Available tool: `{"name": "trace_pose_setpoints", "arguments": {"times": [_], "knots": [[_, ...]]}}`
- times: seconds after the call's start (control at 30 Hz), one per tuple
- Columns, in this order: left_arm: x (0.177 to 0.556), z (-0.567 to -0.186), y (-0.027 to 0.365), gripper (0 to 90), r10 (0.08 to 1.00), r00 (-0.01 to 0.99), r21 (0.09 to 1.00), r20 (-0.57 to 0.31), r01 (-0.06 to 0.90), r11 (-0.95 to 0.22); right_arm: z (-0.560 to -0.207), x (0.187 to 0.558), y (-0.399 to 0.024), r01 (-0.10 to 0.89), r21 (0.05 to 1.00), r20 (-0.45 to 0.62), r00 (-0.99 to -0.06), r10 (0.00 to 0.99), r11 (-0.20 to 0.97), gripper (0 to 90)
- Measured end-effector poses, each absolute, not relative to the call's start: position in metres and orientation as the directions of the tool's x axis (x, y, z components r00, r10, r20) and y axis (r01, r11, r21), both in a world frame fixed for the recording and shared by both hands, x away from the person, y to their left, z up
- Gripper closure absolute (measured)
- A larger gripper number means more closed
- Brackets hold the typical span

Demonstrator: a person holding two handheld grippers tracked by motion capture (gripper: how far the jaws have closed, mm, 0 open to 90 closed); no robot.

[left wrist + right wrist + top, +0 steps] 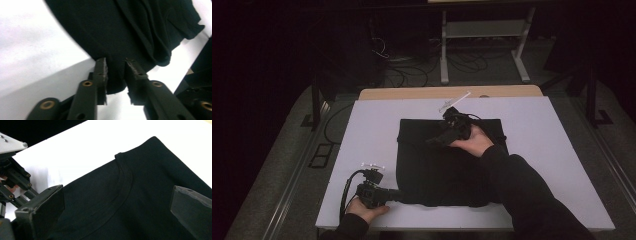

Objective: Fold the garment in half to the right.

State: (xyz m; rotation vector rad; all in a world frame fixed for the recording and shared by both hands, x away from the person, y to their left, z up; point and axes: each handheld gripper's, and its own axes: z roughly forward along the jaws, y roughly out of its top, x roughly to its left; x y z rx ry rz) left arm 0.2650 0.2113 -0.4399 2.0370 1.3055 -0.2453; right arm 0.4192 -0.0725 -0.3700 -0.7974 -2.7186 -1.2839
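Nearest the camera in the high view, the person's left hand [362, 209] holds the left claw [396, 195] at the near-left corner of a black garment [437, 172], which lies folded into a rough square on the white tabletop [362, 130], a little right of its middle. From the left claw the cloth runs away to the far right, and in the left gripper view its jaws stand narrow with the corner of the fabric between them, so it looks pinched, though black on black makes the actual contact hard to confirm. Over the far part of the cloth hangs the right claw [438, 139], pointing left and toward the near side, its jaws spread wide and holding nothing. Below it lies the ribbed collar [123, 185]. Any lift or fold seems to turn on that diagonal, near-left corner to far collar.
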Motion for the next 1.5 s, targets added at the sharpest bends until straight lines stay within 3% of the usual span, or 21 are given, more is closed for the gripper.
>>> {"name": "trace_pose_setpoints", "arguments": {"times": [0.13, 0.23, 0.67, 1.5], "knots": [[0.265, -0.440, 0.210, 83.0, 0.735, 0.487, 0.452, -0.472, 0.849, -0.272, -0.373, 0.422, -0.065, 0.459, 0.704, 0.232, -0.870, 0.435, 0.542, 0.0], [0.265, -0.439, 0.207, 84.8, 0.731, 0.500, 0.453, -0.464, 0.843, -0.289, -0.375, 0.425, -0.059, 0.454, 0.695, 0.211, -0.870, 0.445, 0.558, 0.0], [0.265, -0.437, 0.206, 84.9, 0.714, 0.520, 0.462, -0.468, 0.833, -0.304, -0.381, 0.437, -0.035, 0.385, 0.658, 0.083, -0.891, 0.447, 0.647, 4.1], [0.264, -0.432, 0.206, 84.9, 0.689, 0.538, 0.480, -0.486, 0.823, -0.304, -0.392, 0.471, -0.009, 0.344, 0.575, -0.061, -0.887, 0.458, 0.742, 12.9]]}}
